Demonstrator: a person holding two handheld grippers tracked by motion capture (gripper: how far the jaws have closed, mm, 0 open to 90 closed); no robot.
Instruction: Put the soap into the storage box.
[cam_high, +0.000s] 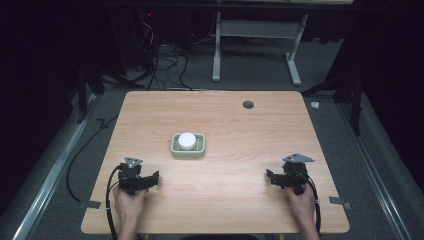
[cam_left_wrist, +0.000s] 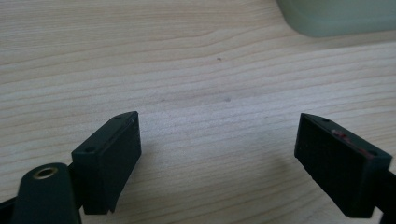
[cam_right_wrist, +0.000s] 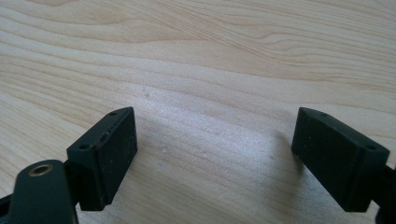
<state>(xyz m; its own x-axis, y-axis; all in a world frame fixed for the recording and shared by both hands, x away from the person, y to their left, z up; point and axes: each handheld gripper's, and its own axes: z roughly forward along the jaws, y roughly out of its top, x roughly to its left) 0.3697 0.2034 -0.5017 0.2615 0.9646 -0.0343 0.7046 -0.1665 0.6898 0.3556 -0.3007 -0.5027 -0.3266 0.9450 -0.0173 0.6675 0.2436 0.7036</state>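
A pale green dish (cam_high: 188, 150) sits near the middle of the wooden table (cam_high: 225, 120), and a round white object (cam_high: 187, 140) rests in it. My left gripper (cam_high: 156, 179) lies low over the table at the front left, held by a hand, its jaws pointing right toward the centre. In the left gripper view my left gripper (cam_left_wrist: 219, 140) is open over bare wood, with a corner of the green dish (cam_left_wrist: 336, 18) at the top right. My right gripper (cam_high: 270, 176) rests at the front right, jaws pointing left. Seen in its own view, the right gripper (cam_right_wrist: 215, 135) is open above bare wood.
A dark round grommet hole (cam_high: 248, 104) marks the table's far side. Beyond the table stand a white desk frame (cam_high: 257, 35) and tangled cables (cam_high: 160, 60) on grey carpet. Metal rails (cam_high: 50, 175) run along both sides of the table. Cables trail from each gripper toward the front edge.
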